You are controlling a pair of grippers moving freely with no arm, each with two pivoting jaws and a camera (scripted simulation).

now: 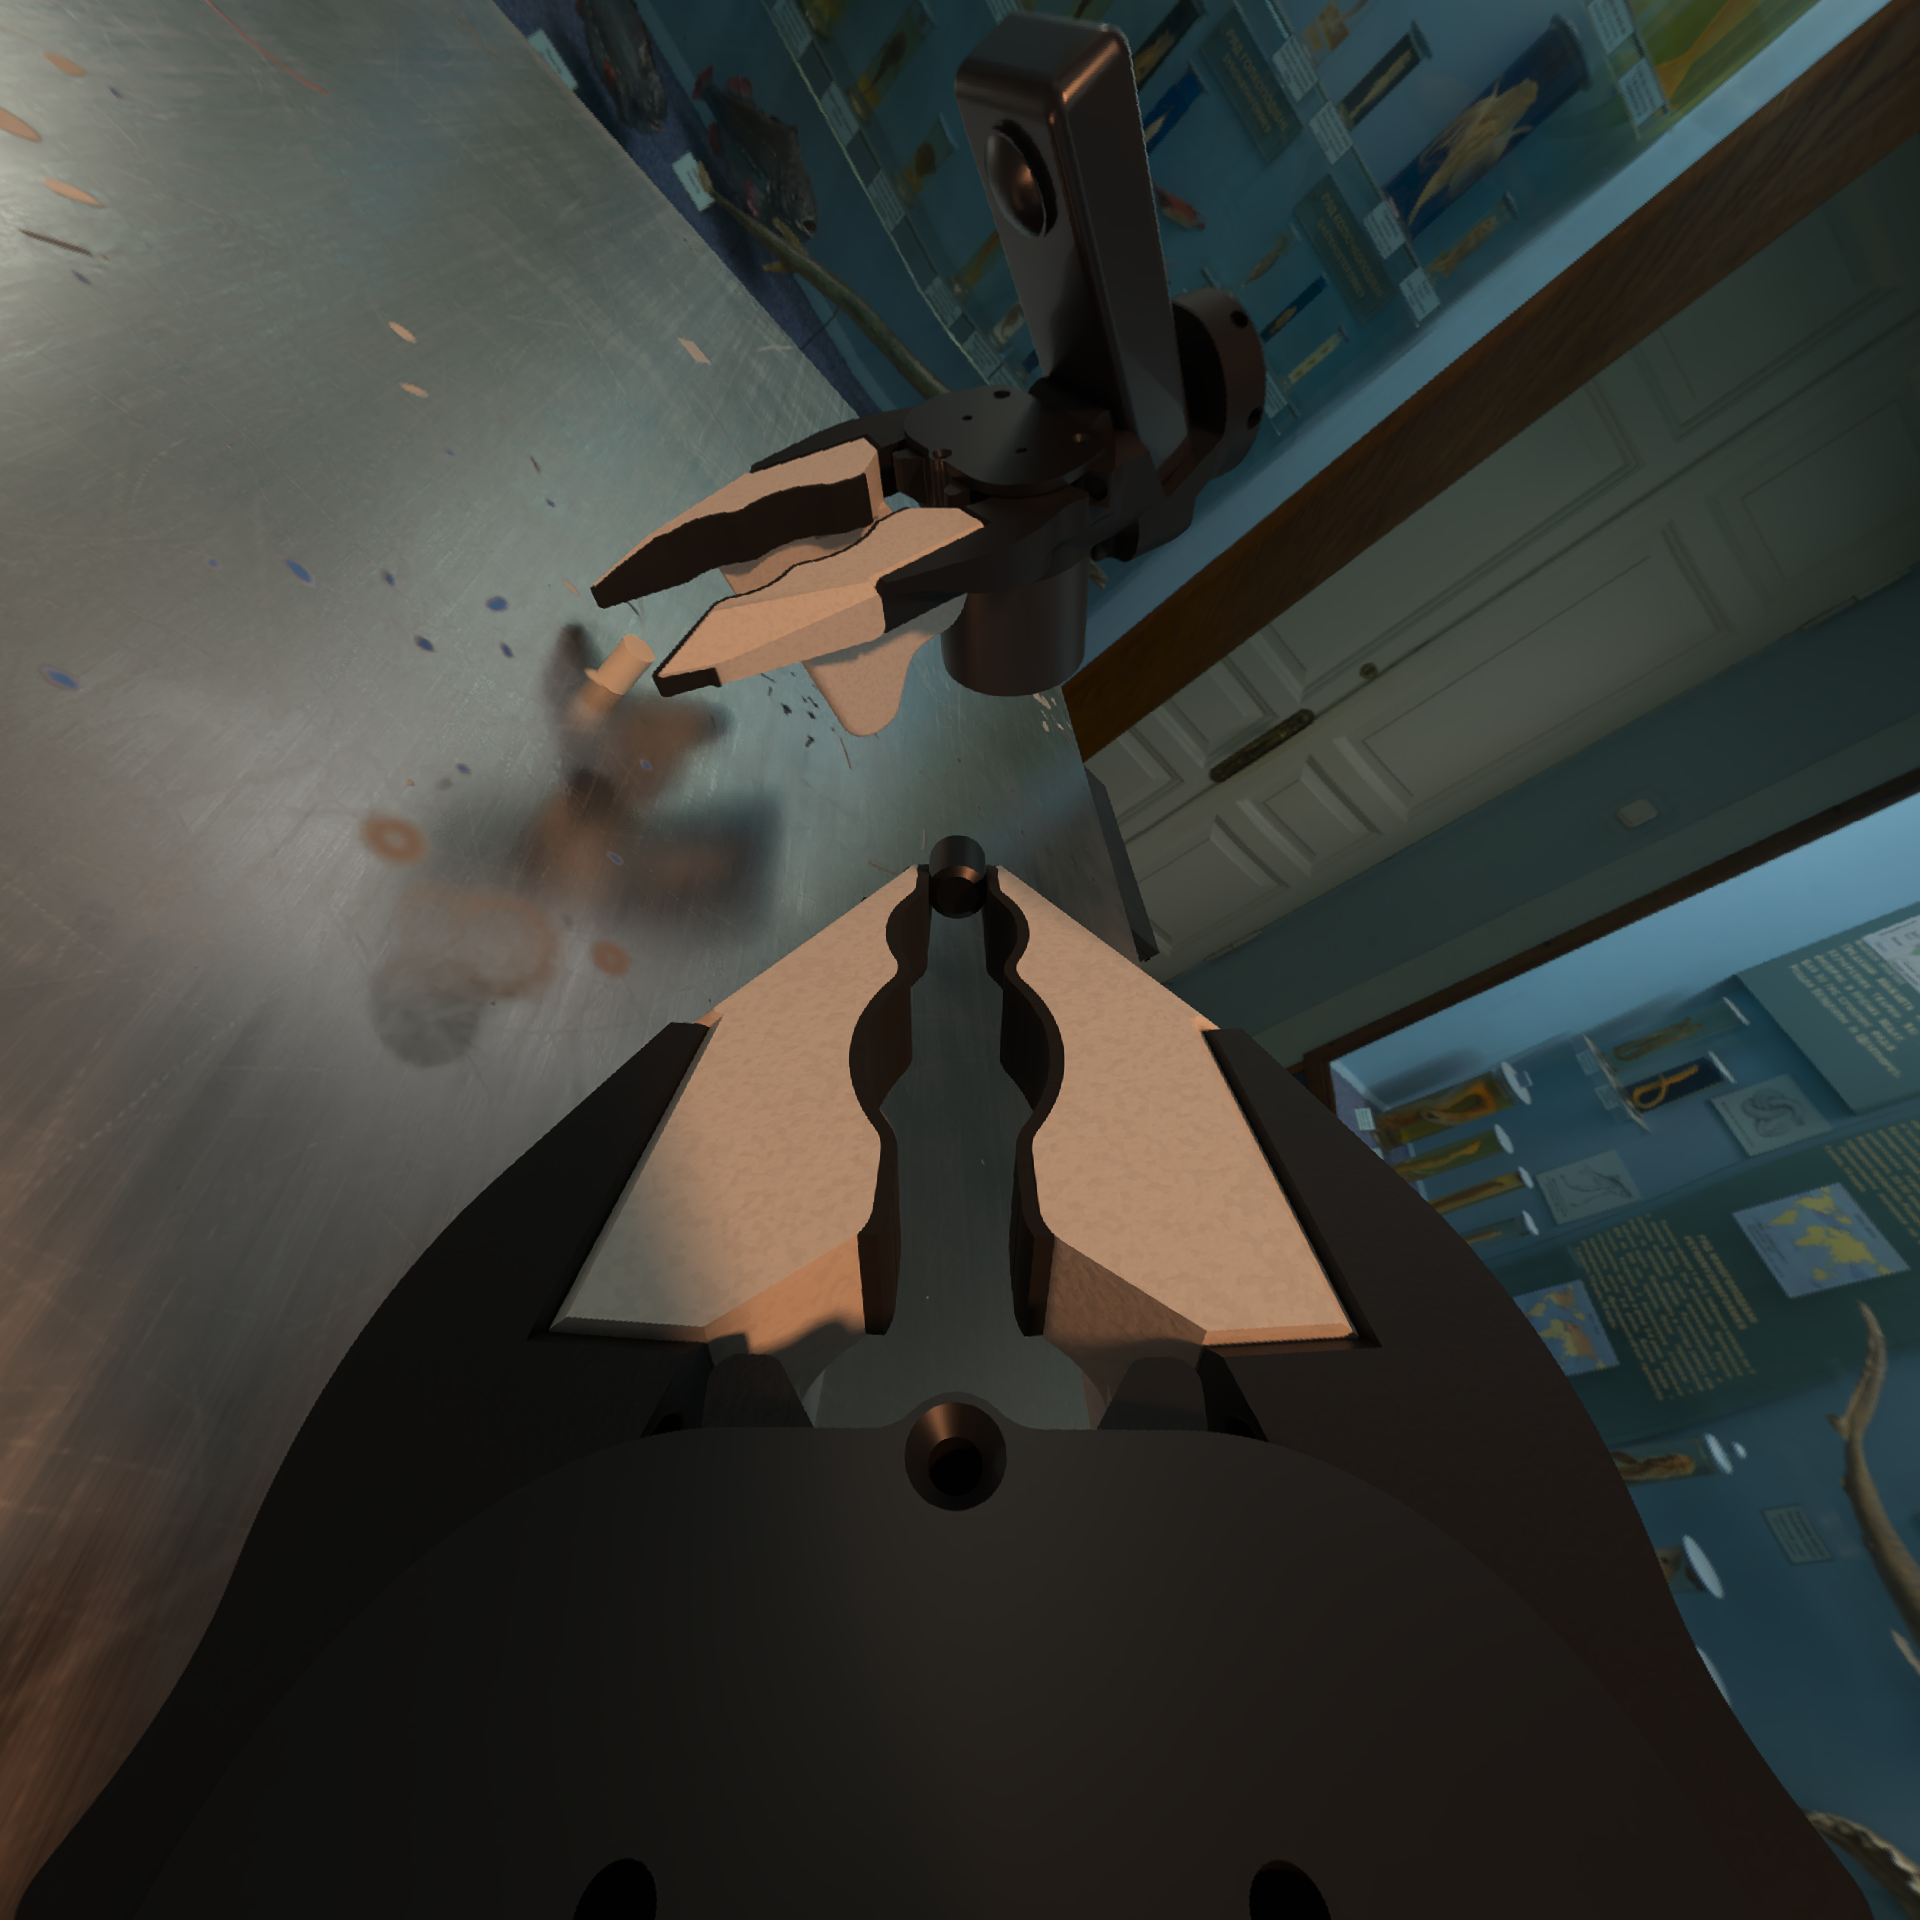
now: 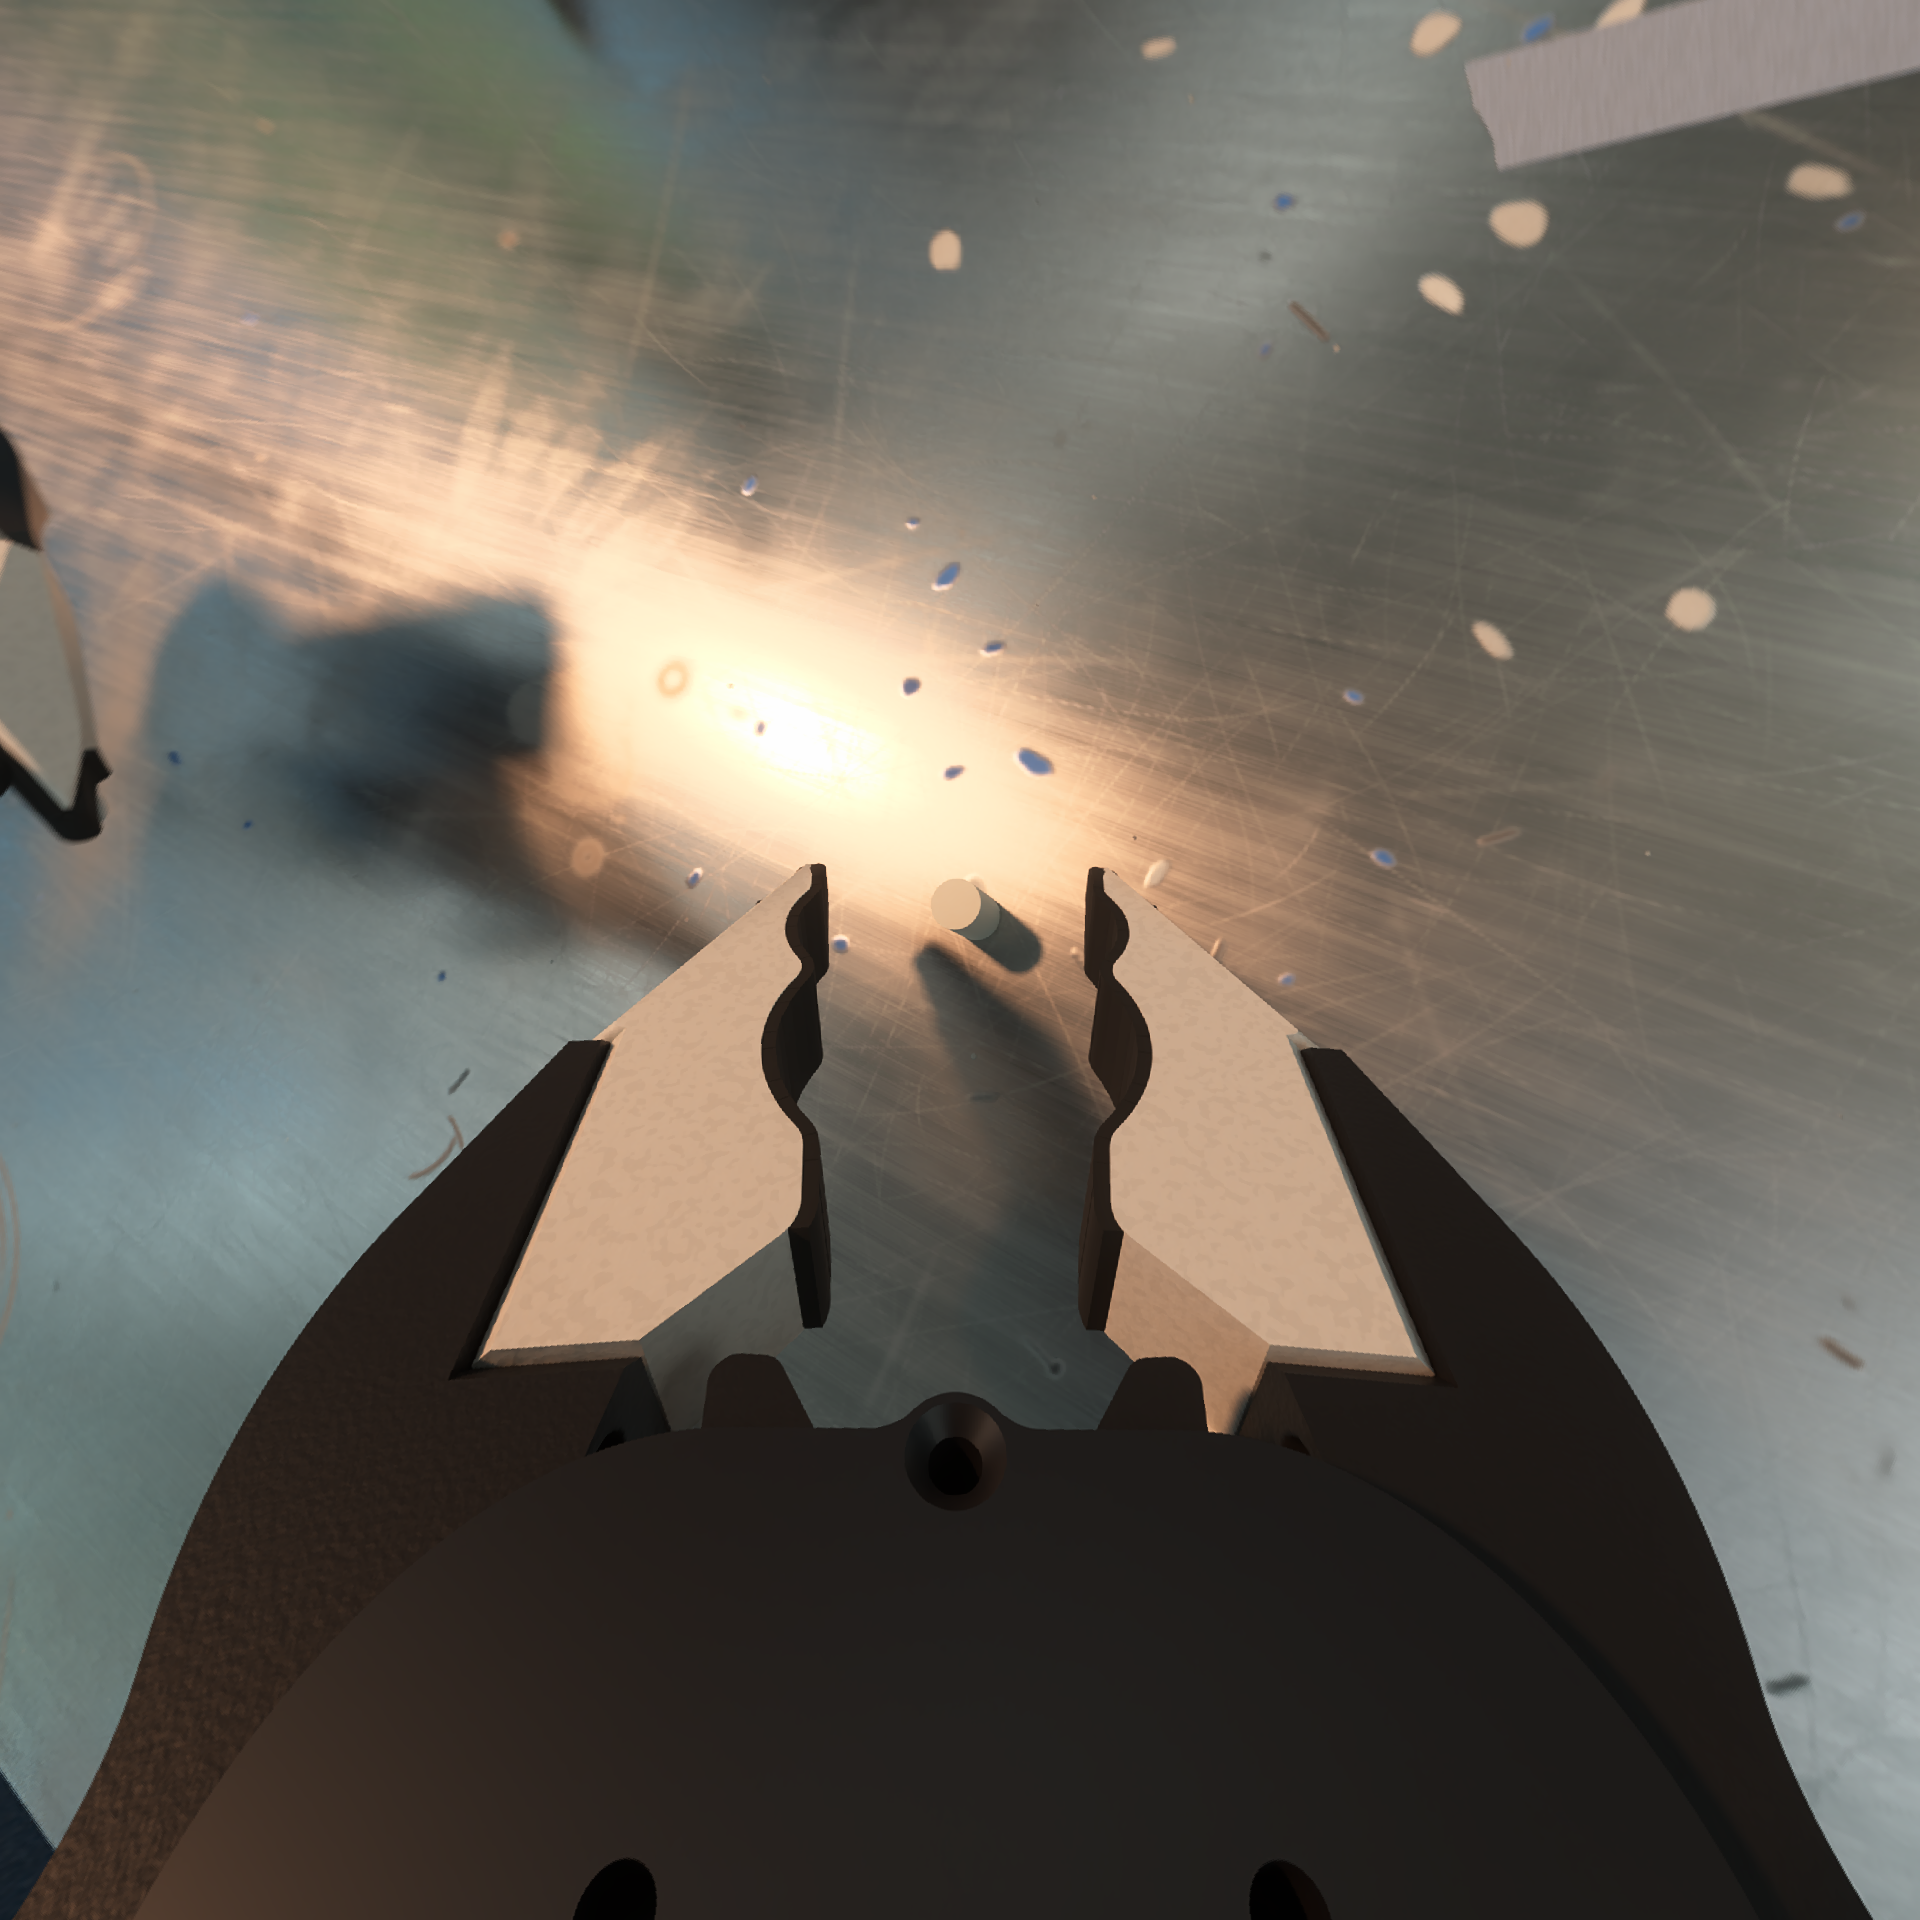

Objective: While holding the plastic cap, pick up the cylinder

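So far, half the job looks done. Closest in the left wrist view, the left gripper (image 1: 957,883) has its two fingers drawn nearly together, pinching a small dark plastic cap (image 1: 956,871) right at the tips; the cap is a short, dark, round piece, seen end-on, and it sits clear of the bench (image 1: 260,416) below. That hold seems secure, though only the very tips have it, so I judge it could slip if jolted.

What is left is the cylinder (image 2: 977,914). In the right wrist view the right gripper (image 2: 956,883) stands with its jaws parted wide and nothing between them. Just past its fingertips, roughly centred in the gap, the cylinder lies on its side on the scratched metal bench: a short, pale, smooth peg with a flat round end facing the camera, throwing a dark shadow toward the gripper. It is not touched yet.

Farther off in the left wrist view, the same right gripper (image 1: 665,634) hangs slanted above the bench with the pale cylinder (image 1: 613,670) just beside its fingertips. By my reading, the remaining steps are to bring the fingers around the peg, close, and lift, all while the cap is kept pinched. Small and round, it may roll.
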